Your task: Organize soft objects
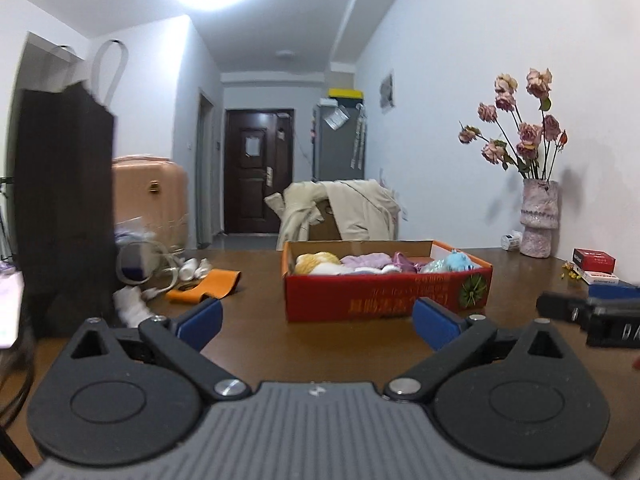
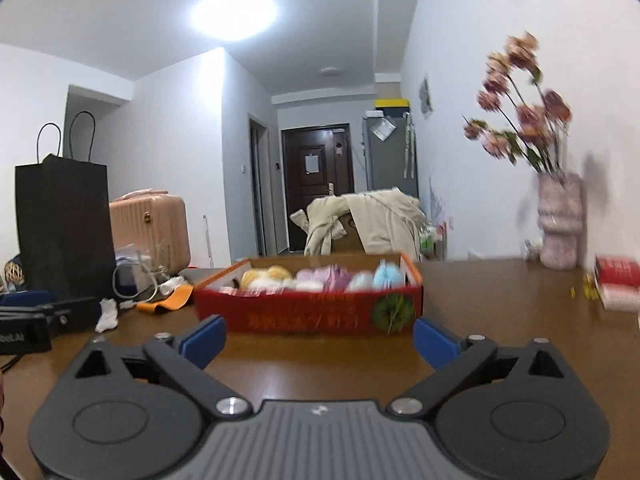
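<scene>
The wooden table [image 1: 260,344] carries one red box [image 1: 384,292], long axis across both views, mid-table toward its far edge, straight ahead of the left gripper [image 1: 318,318] and right gripper [image 2: 318,338]; both gape wide, empty; inside, roughly five soft bundles [image 1: 360,262]; a white sock [image 1: 134,308] lies loose nearer the left edge, left gripper closer.

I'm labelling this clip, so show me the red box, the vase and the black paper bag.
red box [image 1: 380,300]: left wrist view, on its red front wall.
vase [image 1: 539,220]: left wrist view, on the pink body below the stems.
black paper bag [image 2: 64,228]: right wrist view, on its dark front face.
</scene>
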`<state>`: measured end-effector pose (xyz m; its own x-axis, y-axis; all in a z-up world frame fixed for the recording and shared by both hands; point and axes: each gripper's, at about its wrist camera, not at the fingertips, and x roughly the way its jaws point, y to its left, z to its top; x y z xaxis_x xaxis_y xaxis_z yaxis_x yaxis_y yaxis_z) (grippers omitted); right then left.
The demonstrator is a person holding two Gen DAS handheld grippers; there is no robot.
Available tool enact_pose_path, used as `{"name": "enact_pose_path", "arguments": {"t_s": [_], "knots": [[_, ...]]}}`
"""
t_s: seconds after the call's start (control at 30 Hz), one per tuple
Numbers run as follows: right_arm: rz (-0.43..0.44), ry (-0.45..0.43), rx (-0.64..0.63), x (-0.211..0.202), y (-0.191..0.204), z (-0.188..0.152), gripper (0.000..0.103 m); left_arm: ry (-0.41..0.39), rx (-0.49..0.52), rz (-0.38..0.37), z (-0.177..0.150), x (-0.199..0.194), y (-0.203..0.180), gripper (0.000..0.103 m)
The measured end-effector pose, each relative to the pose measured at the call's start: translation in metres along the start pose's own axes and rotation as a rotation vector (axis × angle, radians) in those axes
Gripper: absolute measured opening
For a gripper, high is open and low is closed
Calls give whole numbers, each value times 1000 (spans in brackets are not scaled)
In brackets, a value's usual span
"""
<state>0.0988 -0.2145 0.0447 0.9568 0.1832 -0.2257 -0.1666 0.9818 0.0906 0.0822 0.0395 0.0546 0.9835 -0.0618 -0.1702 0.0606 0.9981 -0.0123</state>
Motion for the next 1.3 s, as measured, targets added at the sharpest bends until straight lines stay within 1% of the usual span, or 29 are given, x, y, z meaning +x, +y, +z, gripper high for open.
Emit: {"name": "enact_pose_path", "arguments": {"t_s": [0.03,0.1,0.17,0.2,0.27,0.37,0.47,0.7,1.3], "knots": [[5,16,11,-7,3,-12,101,-3,-1,6,-8,-8,-1,103],[28,60,27,-21,9,-36,101,18,10,15,-21,-21,-4,103],[46,85,46,-30,14,-50,101,39,2,29,-30,-29,-4,103],[46,88,44,-33,15,-53,101,45,0,18,-33,-33,-3,103],[14,74,26,-36,16,-53,101,46,10,3,-35,-37,-2,103],[-20,51,32,-35,13,-49,101,36,-4,14,-33,-36,1,103],[-24,52,32,-34,13,-49,101,34,-23,17,-32,-34,3,103],[-17,67,40,-30,12,-48,101,51,-14,9,-31,-32,3,103],[-21,66,44,-28,9,-45,101,36,-16,4,-32,-33,4,103]]}}
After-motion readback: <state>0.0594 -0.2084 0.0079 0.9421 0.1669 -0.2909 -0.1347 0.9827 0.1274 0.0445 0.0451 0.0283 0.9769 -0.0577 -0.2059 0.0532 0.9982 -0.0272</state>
